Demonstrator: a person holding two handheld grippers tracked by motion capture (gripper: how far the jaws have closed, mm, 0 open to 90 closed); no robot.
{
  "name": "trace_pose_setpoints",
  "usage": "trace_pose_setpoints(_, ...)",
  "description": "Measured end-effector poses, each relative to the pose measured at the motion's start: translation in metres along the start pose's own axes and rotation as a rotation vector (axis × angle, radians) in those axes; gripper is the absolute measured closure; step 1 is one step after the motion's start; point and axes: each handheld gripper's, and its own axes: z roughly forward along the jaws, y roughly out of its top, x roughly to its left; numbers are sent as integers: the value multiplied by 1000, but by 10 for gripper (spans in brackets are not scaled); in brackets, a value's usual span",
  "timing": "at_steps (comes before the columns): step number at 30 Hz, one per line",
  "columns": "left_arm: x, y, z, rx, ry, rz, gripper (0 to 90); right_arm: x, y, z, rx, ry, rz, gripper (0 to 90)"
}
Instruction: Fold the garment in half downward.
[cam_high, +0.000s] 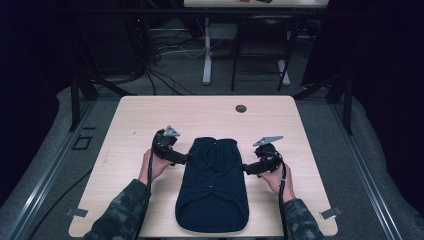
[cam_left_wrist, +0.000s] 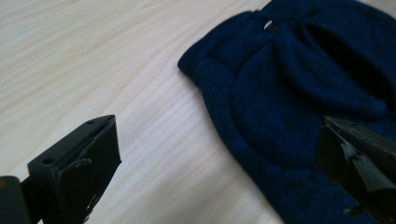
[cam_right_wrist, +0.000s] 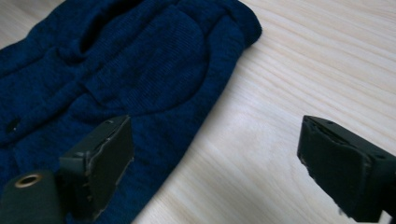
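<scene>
- Dark room; pale wood-grain table (cam_high: 150, 112) with a round grommet hole (cam_high: 241, 108) near the far edge, cables and table legs on the floor behind it.
- Left gripper (cam_high: 186, 159): jaws spread wide, nothing between the pads. In the left gripper view one jaw hangs over bare wood, the other over the garment's edge, so the hem line runs between them.
- Right gripper (cam_high: 246, 169): jaws likewise apart and empty. In the right gripper view one jaw sits above the knit, the other above bare table.
- Dark blue knit garment (cam_high: 213, 185) lies flat at table centre, long axis running from the person's side to the far side, wider end nearest the person.
- Key relation: the garment lies inward of both grippers, each tip just at its own side edge, roughly level with the upper half. Neither hand is clearly nearer.
- Judgement: a pinch on both side edges looks like the next call, needing jaws lowered to straddle cloth only.
- Camouflage sleeves (cam_high: 117, 215) enter from the near edge.
</scene>
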Motion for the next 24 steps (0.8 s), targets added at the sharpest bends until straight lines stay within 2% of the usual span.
trace_pose_setpoints(4, 1, 7, 7, 9, -25, -27, 7, 0, 7, 5, -3, 25, 6, 121)
trace_pose_setpoints(8, 2, 13, 17, 12, -32, -43, 10, 2, 17, 10, 7, 35, 6, 129)
trace_pose_setpoints(14, 4, 22, 32, 27, -22, -58, 52, -1, 34, 20, 5, 47, 25, 148)
trace_pose_setpoints(15, 4, 23, 34, 31, -28, -67, 52, -1, 37, 23, 10, 32, 26, 152)
trace_pose_setpoints(17, 5, 26, 39, 39, -28, -75, 52, -3, 42, 29, 18, 40, 43, 156)
trace_pose_setpoints(24, 5, 28, 54, 69, -18, -77, 73, -8, 58, 48, 49, 24, 71, 215)
